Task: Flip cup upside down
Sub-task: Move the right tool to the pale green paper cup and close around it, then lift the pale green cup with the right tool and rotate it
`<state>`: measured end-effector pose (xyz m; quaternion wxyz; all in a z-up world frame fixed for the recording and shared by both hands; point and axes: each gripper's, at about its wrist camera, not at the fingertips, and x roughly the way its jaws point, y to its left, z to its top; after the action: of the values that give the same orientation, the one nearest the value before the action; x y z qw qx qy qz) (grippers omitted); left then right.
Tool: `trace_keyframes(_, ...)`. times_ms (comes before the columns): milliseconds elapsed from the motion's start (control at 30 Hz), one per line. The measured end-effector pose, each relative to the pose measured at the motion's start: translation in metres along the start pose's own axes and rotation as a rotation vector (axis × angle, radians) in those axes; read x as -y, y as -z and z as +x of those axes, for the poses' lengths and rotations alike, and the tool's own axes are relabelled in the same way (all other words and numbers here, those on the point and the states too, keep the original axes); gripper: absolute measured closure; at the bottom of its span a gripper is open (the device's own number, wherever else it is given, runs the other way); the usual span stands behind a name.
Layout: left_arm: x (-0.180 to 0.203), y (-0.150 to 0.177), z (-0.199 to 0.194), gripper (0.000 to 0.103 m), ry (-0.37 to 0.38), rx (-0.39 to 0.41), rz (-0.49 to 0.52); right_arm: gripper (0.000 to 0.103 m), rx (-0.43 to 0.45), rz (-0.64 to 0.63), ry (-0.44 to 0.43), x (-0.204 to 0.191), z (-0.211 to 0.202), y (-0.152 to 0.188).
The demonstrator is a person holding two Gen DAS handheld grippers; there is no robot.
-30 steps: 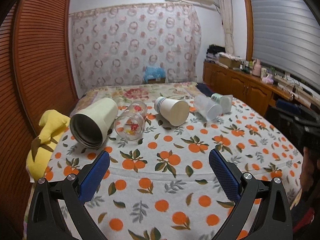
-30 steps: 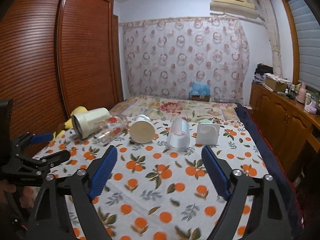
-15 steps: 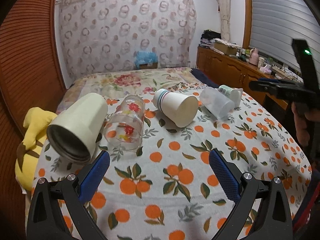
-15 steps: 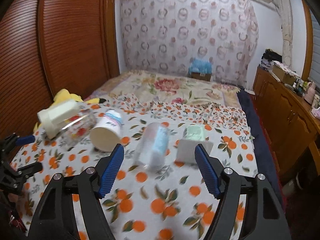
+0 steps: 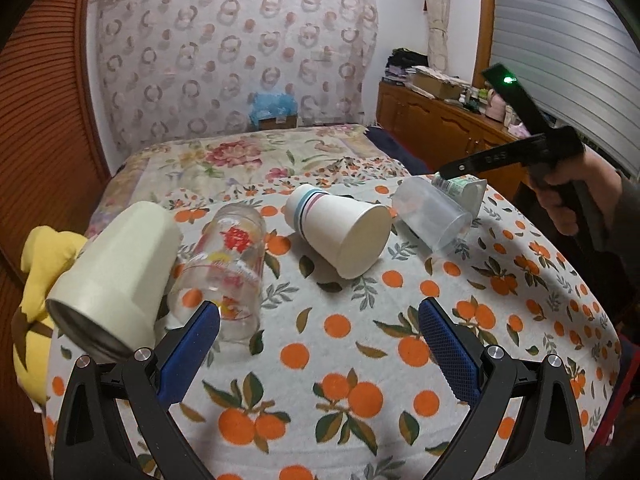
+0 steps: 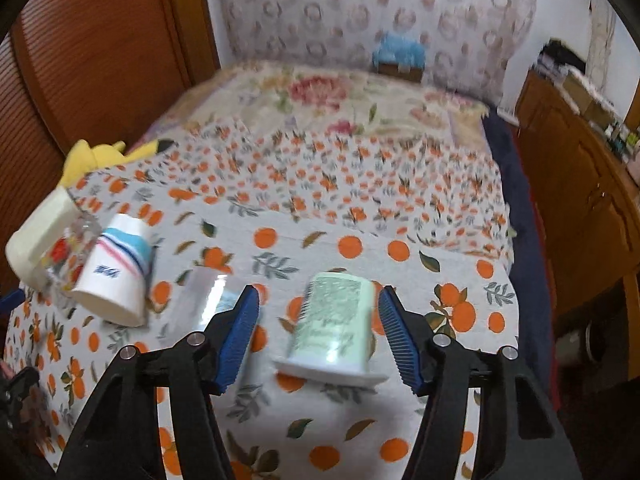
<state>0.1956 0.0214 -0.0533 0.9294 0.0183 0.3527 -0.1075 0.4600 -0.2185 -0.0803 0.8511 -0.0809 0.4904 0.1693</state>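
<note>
1. Cup in pale green [image 6: 334, 322], printed with a leafy pattern and flared to a white square rim, lay on its side between the blue ribbed pads [image 6: 239, 338] of the right gripper [image 6: 318, 336]; the fingers stood wide, and whether either pad touched it could not be told through the blur.
2. Just left of that cup lay a clear plastic tumbler [image 6: 204, 296], also on its side, smooth and frosted-looking.
3. Farther left sat a white paper cup [image 6: 114, 276] with blue and pink bands, tipped over, its round mouth facing the camera.
4. The left gripper [image 5: 320, 344] hovered over the orange-print tablecloth [image 5: 360, 344], its fingers spread wide and holding nothing.
5. Near its left pad lay a clear glass [image 5: 228, 276] with red printed figures, touching a cream tumbler [image 5: 116, 276] with a dull metal interior.
6. A yellow plush toy [image 5: 36, 276] slumped at the cloth's left edge.
7. In the left wrist view the right hand [image 5: 576, 196] gripped its black tool above the green cup.
</note>
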Motion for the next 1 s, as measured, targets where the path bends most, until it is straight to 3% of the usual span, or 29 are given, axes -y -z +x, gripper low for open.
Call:
trace_keyframes(167,0.0,-0.002,0.007,0.008,0.023,-0.013,-0.001,0.046,-0.103,0.016,-0.005,0.009,0.021,-0.005)
trace_keyframes(267,0.0,-0.002,0.01,0.008,0.028,-0.021,0.003,0.052,-0.123,0.04,-0.02,0.012,0.022,-0.007)
trace_keyframes(667,-0.004,0.005,-0.008,0.008,-0.003,0.006,-0.001,0.053,-0.051,0.004,-0.033,-0.003,-0.031,0.012)
trace_keyframes(1000,-0.007,0.026,-0.05,0.008,-0.05,0.056,-0.018,0.053,0.008,-0.103,-0.135,-0.073,-0.089,0.07)
